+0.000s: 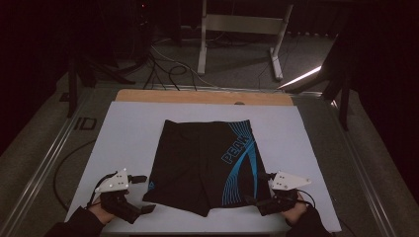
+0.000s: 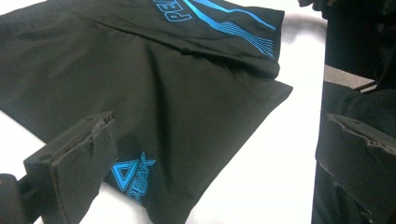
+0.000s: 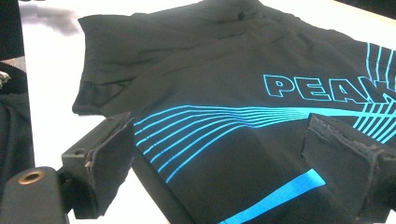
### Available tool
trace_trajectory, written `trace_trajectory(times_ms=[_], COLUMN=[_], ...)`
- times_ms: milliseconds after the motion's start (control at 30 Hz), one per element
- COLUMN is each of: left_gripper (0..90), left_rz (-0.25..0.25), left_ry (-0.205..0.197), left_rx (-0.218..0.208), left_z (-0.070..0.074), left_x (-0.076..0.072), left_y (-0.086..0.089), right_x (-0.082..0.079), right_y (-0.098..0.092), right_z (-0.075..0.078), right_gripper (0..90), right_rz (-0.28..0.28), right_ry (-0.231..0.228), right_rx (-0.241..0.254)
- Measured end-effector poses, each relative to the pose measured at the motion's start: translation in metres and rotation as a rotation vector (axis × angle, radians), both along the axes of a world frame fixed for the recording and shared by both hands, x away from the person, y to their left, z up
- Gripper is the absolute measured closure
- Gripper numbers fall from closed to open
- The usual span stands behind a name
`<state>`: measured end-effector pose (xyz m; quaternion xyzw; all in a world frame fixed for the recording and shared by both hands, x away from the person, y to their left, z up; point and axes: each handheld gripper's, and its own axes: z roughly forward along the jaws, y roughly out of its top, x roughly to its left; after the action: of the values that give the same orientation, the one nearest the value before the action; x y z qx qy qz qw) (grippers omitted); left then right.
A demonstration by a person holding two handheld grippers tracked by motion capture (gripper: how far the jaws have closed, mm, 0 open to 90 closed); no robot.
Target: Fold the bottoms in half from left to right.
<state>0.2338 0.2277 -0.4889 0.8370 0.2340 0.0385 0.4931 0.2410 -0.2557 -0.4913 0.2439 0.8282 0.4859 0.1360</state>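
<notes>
- Shorts (image 1: pixel 202 163), black with blue lines and the blue word PEAK, lie flat on the white sheet (image 1: pixel 133 133) that covers my bench (image 1: pixel 197 96).
- The waistband is on the far side from me, and the two leg openings point toward me, near the front edge of the sheet.
- My left tool (image 1: pixel 143 193) sits just beside the hem of the left leg, near the small blue triangle logo (image 2: pixel 133 175).
- In the left gripper view the jaws of this tool stand wide apart, and the corner of the leg with the logo lies between them; one jaw is over the cloth edge, but the pads do not press on it.
- My right tool (image 1: pixel 257 187) sits at the hem of the right leg, where the blue curved stripes (image 3: pixel 205 126) run down.
- In the right gripper view its jaws are also wide apart, with the striped cloth between them; the pads do not squeeze the cloth.
- Both my hands hold the tools low over the sheet, one at each side of the shorts, well apart from each other.
- Behind the bench, on the grey floor (image 1: pixel 237 64), I see dark cables (image 1: pixel 168 69) and a pale metal frame (image 1: pixel 242 29).
</notes>
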Motion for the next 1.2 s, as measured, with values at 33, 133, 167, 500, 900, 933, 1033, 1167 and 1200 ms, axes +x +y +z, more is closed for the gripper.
trace_trajectory(times_ms=[33, 133, 167, 500, 900, 933, 1033, 1167, 1200], left_gripper=[0.0, 0.0, 0.0, 0.0, 0.0, 0.0, 0.0, 0.0, 0.0], left_rz=[0.0, -0.004, -0.004, -0.031, -0.051, -0.056, -0.063, -0.064, -0.065], left_ry=[0.0, 0.002, 0.002, -0.009, -0.017, -0.021, -0.019, -0.025, -0.027], left_rx=[0.0, 0.014, 0.014, 0.009, 0.003, 0.004, -0.007, -0.019, -0.021], left_z=[0.0, 0.001, 0.001, 0.001, 0.005, 0.005, 0.007, 0.01, 0.011], left_x=[0.0, 0.0, 0.0, 0.0, -0.002, -0.002, -0.002, -0.002, -0.001], left_y=[0.0, -0.003, -0.003, -0.004, -0.008, -0.008, -0.009, -0.009, -0.009], right_x=[0.0, 0.0, -0.001, -0.001, -0.002, -0.002, -0.003, -0.003, -0.003], right_y=[0.0, 0.0, 0.0, 0.002, 0.006, 0.006, 0.006, 0.005, 0.006], right_z=[0.0, -0.002, -0.002, -0.002, 0.012, 0.014, 0.019, 0.024, 0.026], right_gripper=[10.0, 10.0, 10.0, 10.0, 10.0, 10.0, 10.0, 10.0, 10.0], right_rz=[0.005, 0.019, 0.019, 0.032, 0.023, 0.021, 0.014, 0.006, 0.004], right_ry=[0.003, 0.021, 0.022, 0.043, 0.04, 0.038, 0.026, 0.019, 0.013], right_rx=[0.003, -0.003, -0.006, -0.027, -0.011, -0.018, -0.017, -0.012, -0.018])
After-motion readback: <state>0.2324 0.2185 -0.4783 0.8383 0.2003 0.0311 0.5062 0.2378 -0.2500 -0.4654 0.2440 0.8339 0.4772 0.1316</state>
